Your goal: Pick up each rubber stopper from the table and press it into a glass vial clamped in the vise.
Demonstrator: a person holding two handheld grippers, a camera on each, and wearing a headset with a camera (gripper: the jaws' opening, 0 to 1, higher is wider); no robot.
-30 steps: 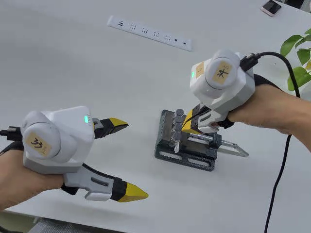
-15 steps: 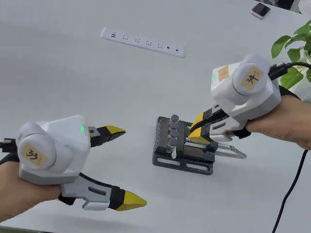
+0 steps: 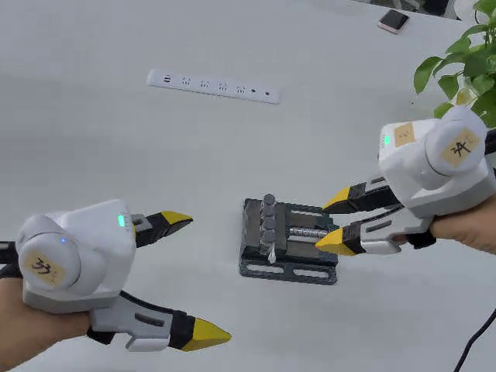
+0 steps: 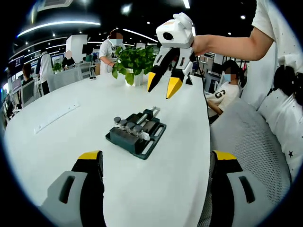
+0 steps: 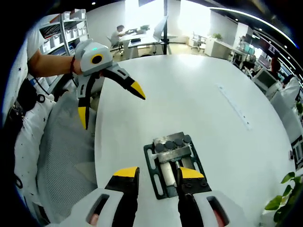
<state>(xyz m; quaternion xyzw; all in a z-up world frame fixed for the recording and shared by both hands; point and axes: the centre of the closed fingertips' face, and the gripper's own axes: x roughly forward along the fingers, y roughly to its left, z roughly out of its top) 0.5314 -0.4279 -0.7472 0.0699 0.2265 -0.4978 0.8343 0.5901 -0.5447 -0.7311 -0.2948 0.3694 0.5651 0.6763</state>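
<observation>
White table point(image 3: 116, 139); left gripper point(image 3: 198, 277) sits at 8 o'clock of the vise point(image 3: 288, 270), jaws wide apart, nothing between them. Right gripper point(image 3: 332, 223) is at 3 o'clock, tips over the vise's screw end, jaws a little apart, likewise empty. Vise at table centre clamps a row of four vials point(image 3: 268, 229), each with a grey stopper point(image 3: 269, 201) seated in its mouth.
</observation>
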